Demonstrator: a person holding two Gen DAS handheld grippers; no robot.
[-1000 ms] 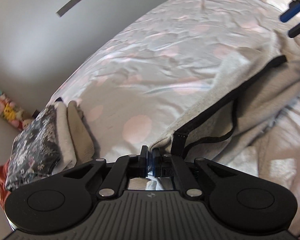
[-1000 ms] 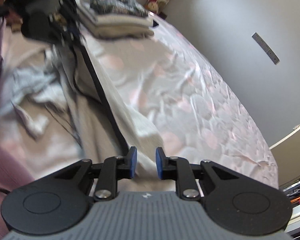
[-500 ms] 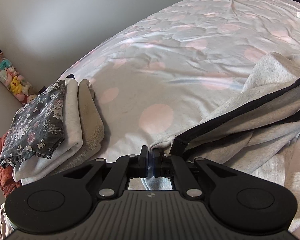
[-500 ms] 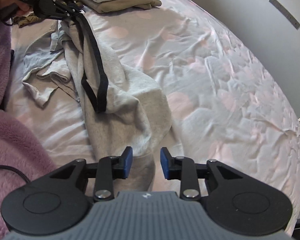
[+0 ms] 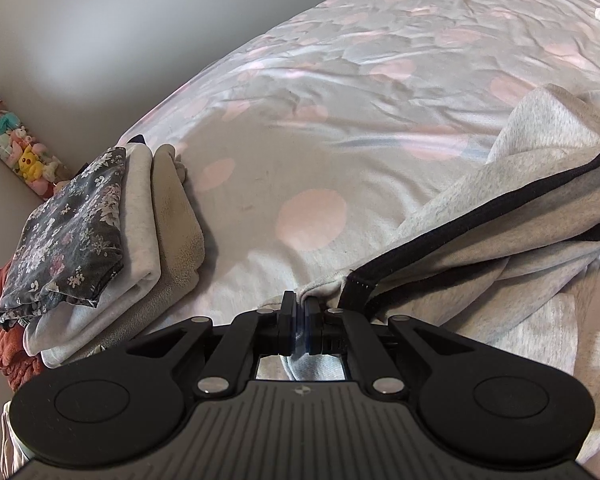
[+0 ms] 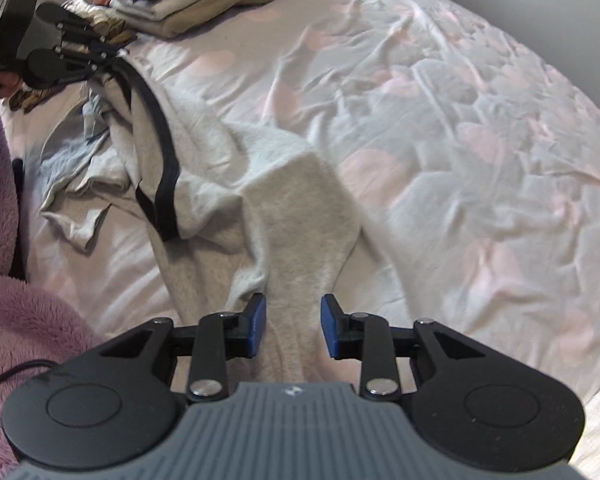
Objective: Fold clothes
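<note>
The sweatpants are pinned at the waistband by the left tongs, so the leg gets straddled by the spread, empty right tongs, probably for straightening before folding.

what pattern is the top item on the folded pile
Small pale flowers on dark grey, on the top folded item; clearest in the left wrist view.

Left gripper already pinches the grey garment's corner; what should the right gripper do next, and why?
Probably lower the right gripper and close it on the grey garment. Its jaws stand apart above the loose end without pressing it, while the left gripper is clamped on the corner by the black trim. A second grip would let the crumpled cloth be pulled flat.
</note>
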